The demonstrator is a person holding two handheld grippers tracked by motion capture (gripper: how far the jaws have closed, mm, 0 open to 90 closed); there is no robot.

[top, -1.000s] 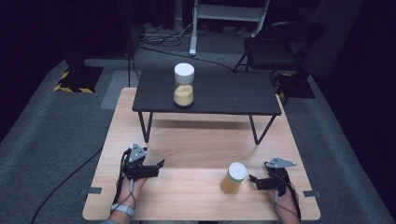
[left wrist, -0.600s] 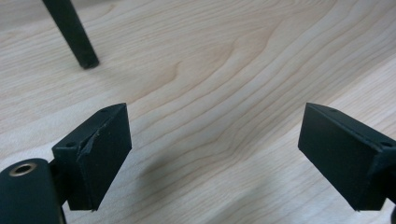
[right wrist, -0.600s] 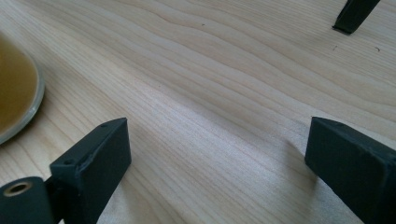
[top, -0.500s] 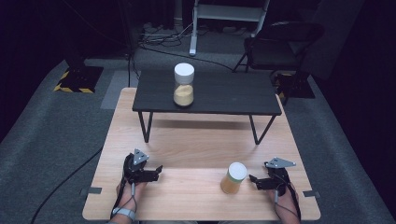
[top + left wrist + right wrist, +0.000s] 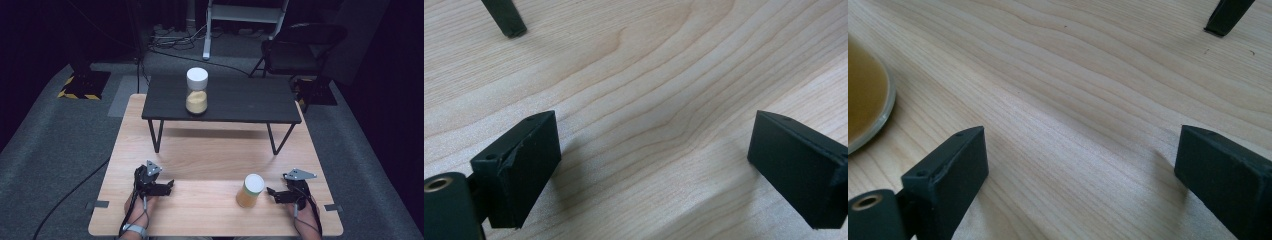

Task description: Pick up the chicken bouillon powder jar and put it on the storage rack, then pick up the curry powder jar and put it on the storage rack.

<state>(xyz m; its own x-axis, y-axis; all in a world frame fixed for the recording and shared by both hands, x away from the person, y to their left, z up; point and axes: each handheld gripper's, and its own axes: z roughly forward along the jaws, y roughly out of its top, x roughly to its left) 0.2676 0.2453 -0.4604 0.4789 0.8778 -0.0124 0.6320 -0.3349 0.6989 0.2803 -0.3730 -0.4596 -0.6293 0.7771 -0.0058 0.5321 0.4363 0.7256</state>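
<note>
A clear jar (image 5: 197,91) with a white lid, half full of tan grains, stands on the low black table (image 5: 250,102). A second white-lidded jar (image 5: 250,191) of amber contents stands on the wooden table (image 5: 210,155) near its front; its base shows in the right gripper view (image 5: 863,100). My right gripper (image 5: 272,194) rests just right of it, apart from it, jaws open on bare wood (image 5: 1080,180). My left gripper (image 5: 167,187) lies at the front left, and its jaws (image 5: 654,170) have just been opening with nothing between them.
The black table's thin legs (image 5: 504,17) (image 5: 1228,15) stand on the wood ahead of both grippers. A dark chair (image 5: 300,50) and a white stand (image 5: 240,15) sit on the floor beyond. Cables trail off the table's left side.
My left gripper has slid a little back toward the near edge and its jaws stand wider. The right gripper and both jars have kept still.
</note>
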